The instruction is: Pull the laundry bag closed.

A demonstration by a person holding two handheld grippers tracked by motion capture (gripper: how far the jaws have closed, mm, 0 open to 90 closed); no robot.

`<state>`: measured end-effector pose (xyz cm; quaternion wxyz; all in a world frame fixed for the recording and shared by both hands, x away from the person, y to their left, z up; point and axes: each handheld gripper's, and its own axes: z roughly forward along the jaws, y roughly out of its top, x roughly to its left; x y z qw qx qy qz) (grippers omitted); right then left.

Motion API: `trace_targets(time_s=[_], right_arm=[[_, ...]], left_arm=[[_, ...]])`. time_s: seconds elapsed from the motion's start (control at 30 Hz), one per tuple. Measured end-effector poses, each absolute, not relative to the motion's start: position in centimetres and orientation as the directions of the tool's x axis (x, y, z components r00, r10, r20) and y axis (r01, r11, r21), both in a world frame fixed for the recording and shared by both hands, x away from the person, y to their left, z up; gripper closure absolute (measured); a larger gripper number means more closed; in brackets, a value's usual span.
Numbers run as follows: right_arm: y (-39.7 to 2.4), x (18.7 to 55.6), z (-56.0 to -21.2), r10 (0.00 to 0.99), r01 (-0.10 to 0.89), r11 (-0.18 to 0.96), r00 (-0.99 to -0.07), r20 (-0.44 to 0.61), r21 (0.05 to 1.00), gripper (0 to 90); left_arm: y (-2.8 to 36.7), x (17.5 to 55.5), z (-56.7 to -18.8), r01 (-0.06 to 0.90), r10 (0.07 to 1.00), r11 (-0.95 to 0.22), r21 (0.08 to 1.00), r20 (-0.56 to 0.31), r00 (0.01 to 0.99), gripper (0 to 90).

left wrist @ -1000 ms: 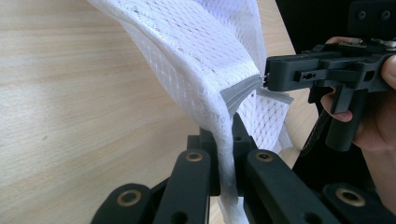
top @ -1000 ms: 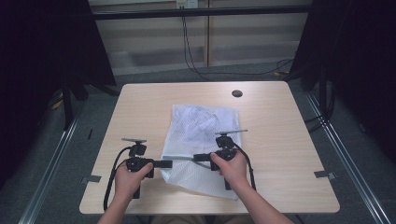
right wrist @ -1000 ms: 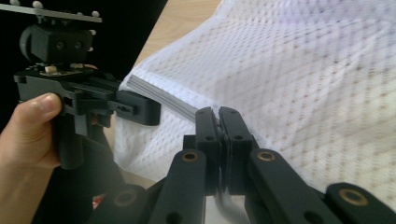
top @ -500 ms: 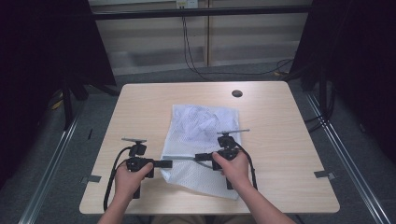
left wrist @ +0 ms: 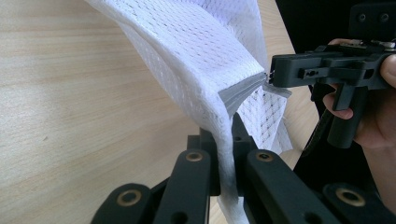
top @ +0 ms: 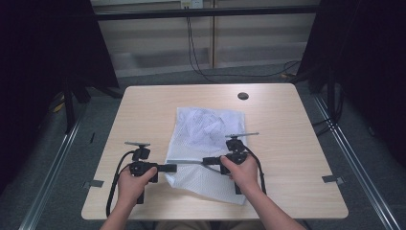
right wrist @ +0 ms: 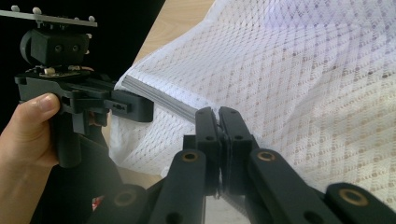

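A white mesh bag (top: 206,134) lies spread on the wooden table (top: 143,110), its near edge lifted between my two grippers. The left gripper (top: 173,167) points right and is shut on the bag's left corner; in the left gripper view the white mesh (left wrist: 205,56) runs down between the closed jaws of that gripper (left wrist: 226,168). My right gripper (top: 206,161) points left, shut on the grey zipper (right wrist: 163,99), where its jaws (right wrist: 218,116) pinch the strip. In the left gripper view the right gripper (left wrist: 273,74) meets the zipper's end (left wrist: 238,93). The left gripper (right wrist: 149,109) holds the corner close by.
A dark round grommet (top: 242,96) sits near the table's far edge. Black curtains flank both sides, cables (top: 196,52) trail on the floor behind, and metal rails (top: 349,153) run along the floor beside the table. Bare tabletop lies left and right of the bag.
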<state>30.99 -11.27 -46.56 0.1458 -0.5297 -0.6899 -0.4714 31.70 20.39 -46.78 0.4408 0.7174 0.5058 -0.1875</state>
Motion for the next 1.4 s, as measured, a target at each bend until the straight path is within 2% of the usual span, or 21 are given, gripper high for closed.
trace_targets(time_s=[1.4], right_arm=[[-12.8, 30.6, -46.9, 0.603, 0.87, -0.015, -0.386, 0.698, 0.493, 87.5]], left_arm=[[20.4, 31.6, -46.8, 0.902, 0.558, -0.1, 0.419, -0.727, 0.4, 89.5]])
